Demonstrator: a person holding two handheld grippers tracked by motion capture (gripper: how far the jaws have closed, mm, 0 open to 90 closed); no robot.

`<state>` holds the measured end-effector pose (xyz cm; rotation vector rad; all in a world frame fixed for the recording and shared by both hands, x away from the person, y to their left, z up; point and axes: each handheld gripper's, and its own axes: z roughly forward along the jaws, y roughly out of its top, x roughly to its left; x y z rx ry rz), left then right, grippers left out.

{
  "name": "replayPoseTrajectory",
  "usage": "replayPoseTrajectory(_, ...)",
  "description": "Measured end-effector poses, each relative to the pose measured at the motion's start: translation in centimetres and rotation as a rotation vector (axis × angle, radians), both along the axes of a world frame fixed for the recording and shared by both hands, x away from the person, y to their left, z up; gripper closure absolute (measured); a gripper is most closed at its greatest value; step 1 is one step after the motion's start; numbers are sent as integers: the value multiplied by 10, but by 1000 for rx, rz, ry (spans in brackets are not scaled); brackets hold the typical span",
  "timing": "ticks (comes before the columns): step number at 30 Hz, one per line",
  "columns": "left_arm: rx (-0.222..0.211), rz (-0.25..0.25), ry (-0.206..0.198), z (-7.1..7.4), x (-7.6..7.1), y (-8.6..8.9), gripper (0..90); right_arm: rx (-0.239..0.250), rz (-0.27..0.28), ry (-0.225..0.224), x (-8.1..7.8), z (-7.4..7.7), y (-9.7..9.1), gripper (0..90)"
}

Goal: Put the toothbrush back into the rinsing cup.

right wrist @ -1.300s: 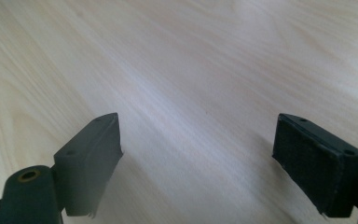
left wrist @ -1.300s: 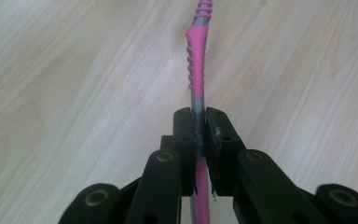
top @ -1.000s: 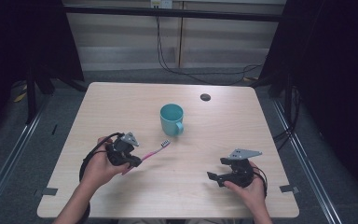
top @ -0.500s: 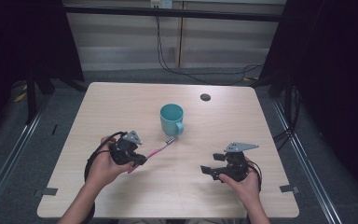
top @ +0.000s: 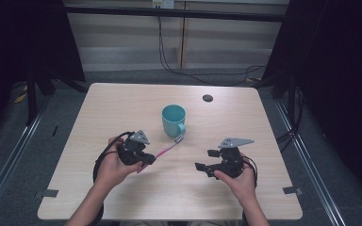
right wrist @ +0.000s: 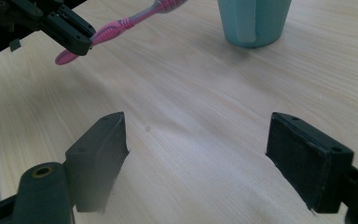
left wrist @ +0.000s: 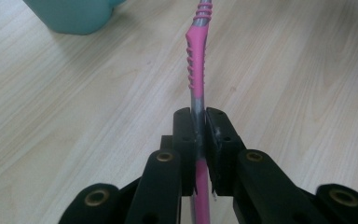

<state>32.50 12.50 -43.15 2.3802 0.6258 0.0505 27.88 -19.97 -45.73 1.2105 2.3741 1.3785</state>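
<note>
Left tool [left wrist: 198, 135] is pinching the light, stiff pink-and-grey plastic toothbrush [left wrist: 196, 65] low on its slippery handle — right tool [right wrist: 196, 154] is gaping wide, empty

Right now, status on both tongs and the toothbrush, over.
Left tongs shut on the pink toothbrush, head near the teal mug. Right tongs open, empty, jaws just eased inward. Table between brush and mug clear.

- Bare counter [top: 122, 108] between the left gripper [top: 146, 159] and right gripper [top: 202, 160]: open lane.
- Teal mug [top: 174, 120] stands mid-counter, blocks straight path forward.
- Toothbrush [top: 167, 149] sticks out from left gripper toward mug; head just beside the handle.
- Small dark disc [top: 208, 98] near far edge, well apart from the mug.
- Left and right flanks of mug free.
</note>
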Motion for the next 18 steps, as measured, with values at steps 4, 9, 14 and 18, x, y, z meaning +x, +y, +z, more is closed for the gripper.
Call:
replayPoseTrajectory(4, -8, -10, -4, 0, 0, -6, 835, 3, 1, 2, 2, 4, 4, 195)
replayPoseTrajectory(9, -25, -24, -1, 1, -1, -15, 835, 4, 2, 7, 4, 4, 7, 194)
replayPoseTrajectory(14, -34, -34, -3, 2, -2, -23, 835, 23, 2, 9, 7, 5, 10, 194)
replayPoseTrajectory(18, -43, -41, -9, 2, -3, -28, 835, 46, -3, 13, 8, 6, 12, 194)
